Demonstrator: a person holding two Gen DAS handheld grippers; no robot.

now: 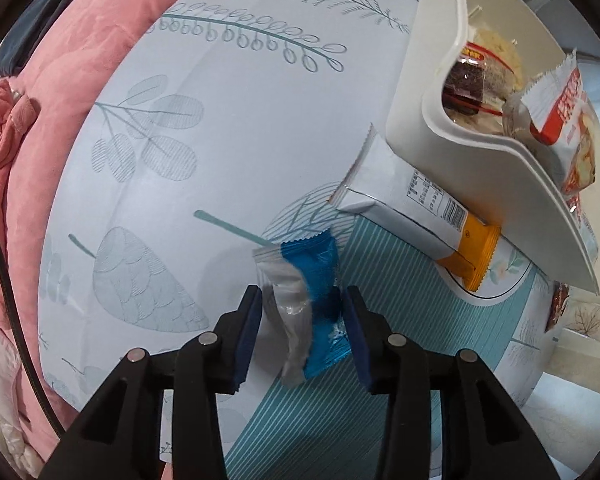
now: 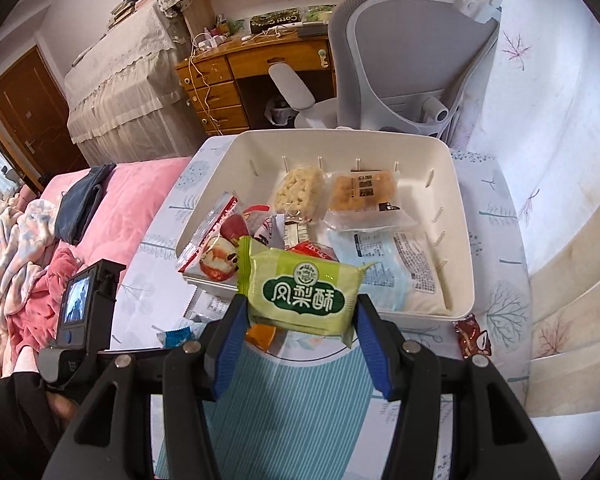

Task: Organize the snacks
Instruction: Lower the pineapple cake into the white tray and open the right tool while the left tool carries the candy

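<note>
My right claw (image 2: 300,320) clamps a green pastry (image 2: 300,294) at the bin's (image 2: 462,216) near rim; I should clear that rim before letting go. My left claw (image 1: 302,316) pinches a blue packet (image 1: 320,300) above the sheet (image 1: 220,120).

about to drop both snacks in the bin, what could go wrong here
1. The right hand-held gripper holds the green pastry packet over the white bin's near rim; released here, it may land outside.
2. The left hand-held gripper pinches the blue and silver packet by its crumpled middle; it could slip out.
3. The white and orange packet is tucked under the bin's edge, so the bin may sit unevenly and rock.
</note>
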